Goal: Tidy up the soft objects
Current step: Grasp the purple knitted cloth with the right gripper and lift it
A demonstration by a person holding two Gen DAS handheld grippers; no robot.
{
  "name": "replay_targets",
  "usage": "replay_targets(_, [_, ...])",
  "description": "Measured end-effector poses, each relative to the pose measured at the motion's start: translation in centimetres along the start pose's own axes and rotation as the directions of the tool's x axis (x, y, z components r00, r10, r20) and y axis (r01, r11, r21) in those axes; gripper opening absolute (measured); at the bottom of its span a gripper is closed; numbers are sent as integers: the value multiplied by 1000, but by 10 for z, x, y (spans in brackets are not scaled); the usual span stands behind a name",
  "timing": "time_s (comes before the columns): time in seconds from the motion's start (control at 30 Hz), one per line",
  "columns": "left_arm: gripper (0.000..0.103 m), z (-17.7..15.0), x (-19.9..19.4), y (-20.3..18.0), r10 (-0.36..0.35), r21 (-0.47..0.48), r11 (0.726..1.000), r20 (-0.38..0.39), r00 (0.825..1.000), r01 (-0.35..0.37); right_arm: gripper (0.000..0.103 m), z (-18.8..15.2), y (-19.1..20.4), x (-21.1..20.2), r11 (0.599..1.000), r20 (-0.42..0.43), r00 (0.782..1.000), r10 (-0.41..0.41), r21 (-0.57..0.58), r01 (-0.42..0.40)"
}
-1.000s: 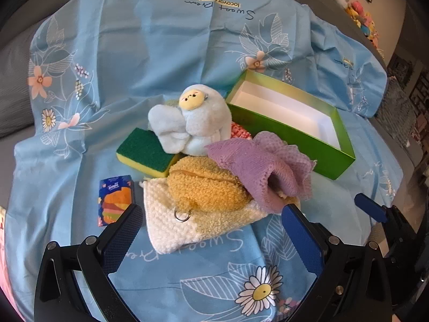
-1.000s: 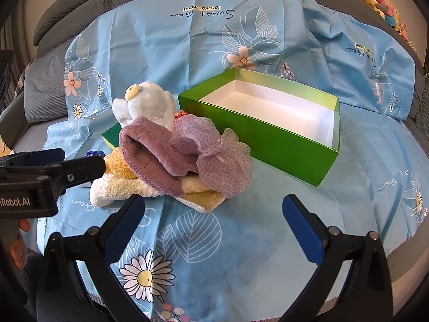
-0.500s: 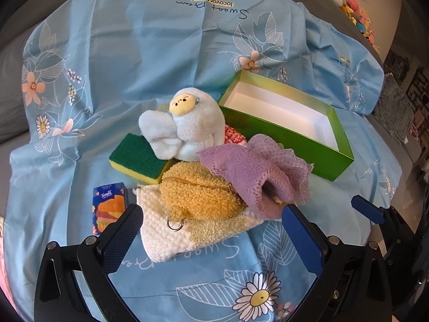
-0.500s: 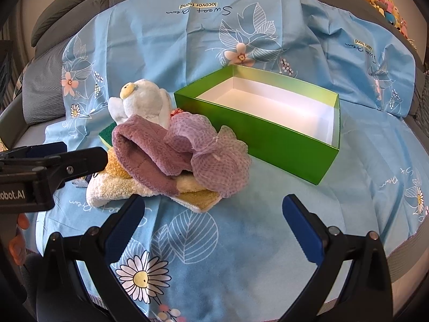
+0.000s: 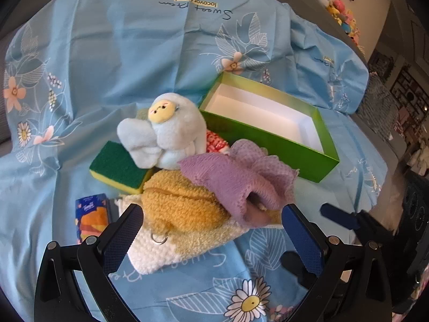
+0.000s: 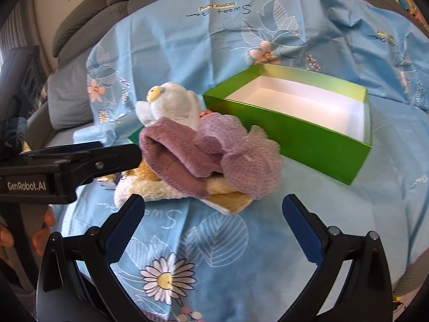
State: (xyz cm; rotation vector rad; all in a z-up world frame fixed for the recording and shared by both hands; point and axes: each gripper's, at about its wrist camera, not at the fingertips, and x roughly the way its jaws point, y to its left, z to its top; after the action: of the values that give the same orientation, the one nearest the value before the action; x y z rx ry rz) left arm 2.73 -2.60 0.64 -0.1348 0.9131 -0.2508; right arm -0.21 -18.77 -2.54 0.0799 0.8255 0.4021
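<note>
blue floral sheet (image 5: pixel 112 61): both hand-held grippers, left (image 5: pixel 211 230) and right (image 6: pixel 214 222), gape wide, holding nothing.

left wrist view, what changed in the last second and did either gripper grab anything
The left gripper has moved in on the pile: the yellow fuzzy pouch now sits just ahead of its open fingers. The right gripper also edged closer, still open. Nothing was grasped. The purple cloth, plush toy, sponge and empty green box stayed put.

Blue floral sheet (image 5: pixel 128 61) over grey sofa (image 6: pixel 88 35); colourful toys (image 5: pixel 340 13) on far ledge.
</note>
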Motion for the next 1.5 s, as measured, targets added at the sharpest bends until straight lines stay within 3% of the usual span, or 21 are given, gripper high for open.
replay_targets(0.17, [103,8,5,-3,-66,2,998,-1,998,66,97,2,3,3,991,7,992,123,54,-123])
replay_targets(0.4, [100,12,10,0,-134,7,991,3,991,134,75,2,14,8,964,6,965,263,45,-263])
replay_targets(0.57, [97,16,17,5,-162,2,987,-1,987,162,62,0,15,21,955,-2,956,293,36,-293])
replay_targets(0.7, [67,19,24,5,-193,11,981,-20,981,193,48,4,15,33,958,-10,959,284,24,-284])
replay_targets(0.8, [58,19,31,3,-196,19,980,-36,980,197,40,6,16,40,957,-15,957,289,19,-288])
replay_targets(0.87, [47,19,34,4,-214,12,977,-38,976,215,31,7,16,42,957,-13,957,290,16,-290])
replay_targets(0.9, [36,20,34,4,-221,9,975,-39,974,222,25,8,16,43,956,-8,956,292,14,-292])
replay_targets(0.97, [27,20,36,4,-230,2,973,-42,972,230,19,9,18,43,957,-1,957,289,1,-289])
replay_targets(1.0, [19,20,37,4,-233,-4,973,-44,972,233,10,10,19,43,955,1,955,295,-6,-295])
replay_targets(1.03, [14,21,36,5,-242,-14,970,-43,969,242,10,10,20,43,955,7,955,295,-17,-295])
replay_targets(1.2, [12,21,17,6,-277,-26,961,5,961,277,7,16,28,29,951,47,951,306,-61,-303])
replay_targets(1.5, [12,30,-49,-2,-257,33,966,132,957,255,7,32,50,-6,928,132,921,366,-120,-352])
